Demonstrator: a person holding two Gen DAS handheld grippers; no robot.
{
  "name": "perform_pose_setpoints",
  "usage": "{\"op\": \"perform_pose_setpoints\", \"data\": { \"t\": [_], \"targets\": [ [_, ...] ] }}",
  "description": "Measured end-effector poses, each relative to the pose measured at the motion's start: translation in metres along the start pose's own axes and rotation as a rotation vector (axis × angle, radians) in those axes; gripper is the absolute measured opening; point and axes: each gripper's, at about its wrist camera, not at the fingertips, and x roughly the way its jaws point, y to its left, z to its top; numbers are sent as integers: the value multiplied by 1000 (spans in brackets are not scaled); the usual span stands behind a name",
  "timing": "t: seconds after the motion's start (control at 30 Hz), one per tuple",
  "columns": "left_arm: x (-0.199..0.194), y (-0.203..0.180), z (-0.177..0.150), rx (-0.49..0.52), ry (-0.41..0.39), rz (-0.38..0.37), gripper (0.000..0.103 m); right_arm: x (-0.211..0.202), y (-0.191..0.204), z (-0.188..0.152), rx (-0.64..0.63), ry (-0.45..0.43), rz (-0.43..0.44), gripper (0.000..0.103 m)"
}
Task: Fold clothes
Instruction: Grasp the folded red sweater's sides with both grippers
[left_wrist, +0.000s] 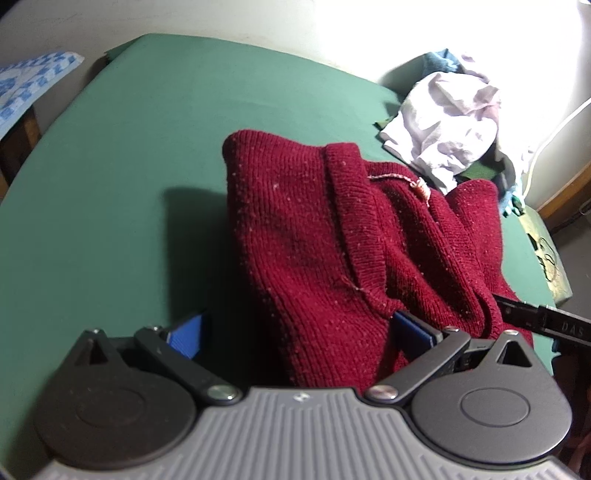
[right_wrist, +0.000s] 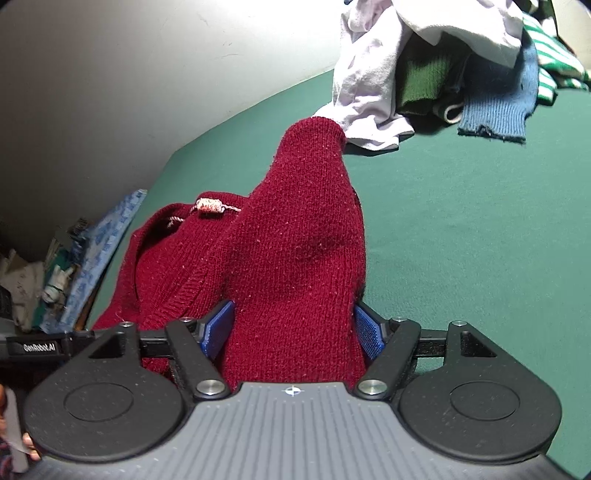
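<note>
Both grippers' jaws spread around red sweater (left_wrist: 325, 229), seemingly not pinching; could slip free if lifted before closing.

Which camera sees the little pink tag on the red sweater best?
The right wrist view: the pink tag on the red sweater shows clearly with its string. The left wrist view shows it smaller, edge-on, beside the collar.

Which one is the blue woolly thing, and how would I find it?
Look across the green bed cover to the pile of clothes at its far end. The blue knit piece hangs off the pile's front edge; only it has ribbed blue wool with a frayed hem.
</note>
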Motion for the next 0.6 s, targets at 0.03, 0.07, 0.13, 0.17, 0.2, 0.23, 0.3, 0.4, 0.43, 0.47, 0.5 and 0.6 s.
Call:
{"op": "perform_pose_setpoints", "data": {
  "t": [0.03, 0.07, 0.13, 0.17, 0.2, 0.23, 0.3, 0.4, 0.43, 0.47, 0.5, 0.6],
  "targets": [
    [1, -2, -1, 0, -3, 10, 102, 1, 3, 0, -10, -1, -12, 74],
    [1, -5, -2, 1, -5, 20, 102, 1, 5, -1, -20, -1, -21, 74],
    [2, -8, -2, -2, -6, 33, 102, 3, 8, -1, -41, 2, -33, 76],
    [2, -9, -3, -4, -6, 39, 102, 4, 9, 0, -50, 5, -37, 76],
    [3, -10, -3, -5, -6, 44, 102, 4, 11, 0, -57, 6, -44, 76],
    [3, -11, -3, -7, -6, 50, 102, 5, 12, 0, -63, 7, -54, 76],
    [3, -14, -4, -12, -9, 61, 102, 6, 15, -1, -72, 8, -72, 77],
    [4, -16, -5, -17, -11, 71, 102, 6, 16, -1, -72, 10, -79, 77],
    [4, -17, -5, -18, -10, 71, 102, 7, 15, 0, -72, 13, -78, 77],
    [4, -17, -4, -18, -7, 70, 102, 7, 14, 0, -71, 16, -76, 77],
    [5, -17, -4, -17, -6, 69, 102, 7, 14, 1, -71, 18, -74, 77],
    [5, -17, -4, -16, -7, 65, 102, 7, 14, -1, -71, 15, -73, 77]
  ]
}}
